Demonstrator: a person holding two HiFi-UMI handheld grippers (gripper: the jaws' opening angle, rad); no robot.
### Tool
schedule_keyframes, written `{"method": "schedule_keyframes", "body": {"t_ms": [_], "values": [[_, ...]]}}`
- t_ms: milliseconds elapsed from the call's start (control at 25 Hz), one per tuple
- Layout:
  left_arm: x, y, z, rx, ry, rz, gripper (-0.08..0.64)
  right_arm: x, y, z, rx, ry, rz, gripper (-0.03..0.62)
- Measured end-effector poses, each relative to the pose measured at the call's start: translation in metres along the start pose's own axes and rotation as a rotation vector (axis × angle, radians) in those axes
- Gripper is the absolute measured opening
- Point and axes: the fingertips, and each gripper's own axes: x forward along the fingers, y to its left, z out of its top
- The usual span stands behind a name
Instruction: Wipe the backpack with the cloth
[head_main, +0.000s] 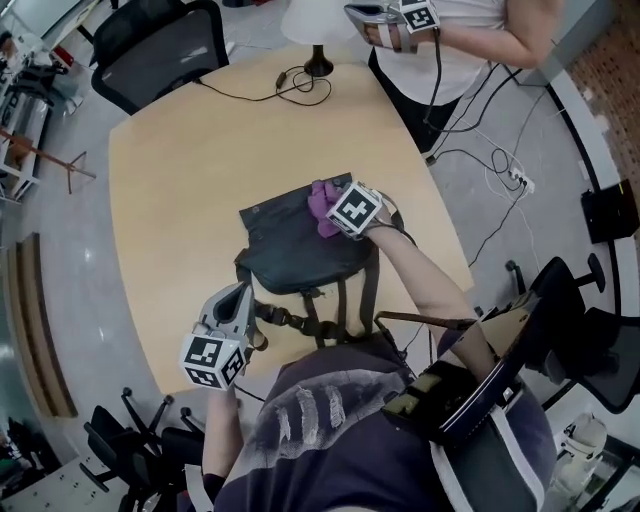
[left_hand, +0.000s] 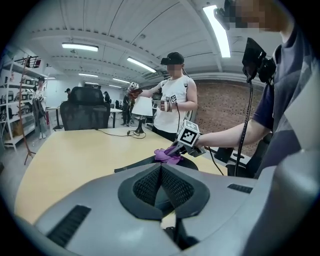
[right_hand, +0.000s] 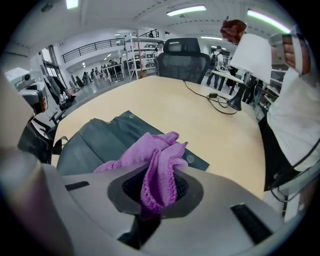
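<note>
A dark grey backpack lies flat on the wooden table, its straps hanging over the near edge. My right gripper rests on the pack's far right corner, shut on a bunched purple cloth. The right gripper view shows the cloth pinched between the pads and spilling onto the backpack. My left gripper sits at the pack's near left corner by a strap. Its pads meet in the left gripper view with nothing seen between them. Beyond them are the cloth and the right gripper.
A white lamp and a black cable sit at the table's far end. A second person holding grippers stands there. Office chairs stand at the far left and to the right. Cables cross the floor on the right.
</note>
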Motion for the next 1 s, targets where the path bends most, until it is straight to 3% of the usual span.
{"method": "schedule_keyframes", "body": {"t_ms": [280, 440, 520, 600, 720, 840, 1000], "values": [[0.007, -0.02, 0.016, 0.013, -0.021, 0.005, 0.006, -0.027, -0.062, -0.023, 0.038, 0.011, -0.097, 0.032], [0.016, -0.038, 0.022, 0.026, -0.02, 0.006, 0.006, -0.07, -0.106, -0.021, 0.028, -0.051, -0.249, 0.032], [0.021, -0.045, 0.021, 0.03, -0.011, 0.01, 0.006, -0.087, -0.108, -0.021, -0.013, -0.077, -0.285, 0.032], [0.027, -0.056, 0.02, 0.034, -0.002, 0.012, 0.006, -0.086, -0.093, -0.032, -0.061, -0.071, -0.265, 0.032], [0.041, -0.077, 0.021, 0.053, 0.005, 0.012, 0.006, -0.064, -0.062, -0.055, -0.083, -0.053, -0.163, 0.032], [0.051, -0.095, 0.023, 0.07, 0.012, 0.031, 0.006, -0.053, -0.036, -0.071, -0.018, -0.097, -0.048, 0.032], [0.043, -0.096, 0.019, 0.035, 0.011, 0.085, 0.006, -0.054, -0.02, -0.069, 0.022, -0.148, 0.014, 0.032]]}}
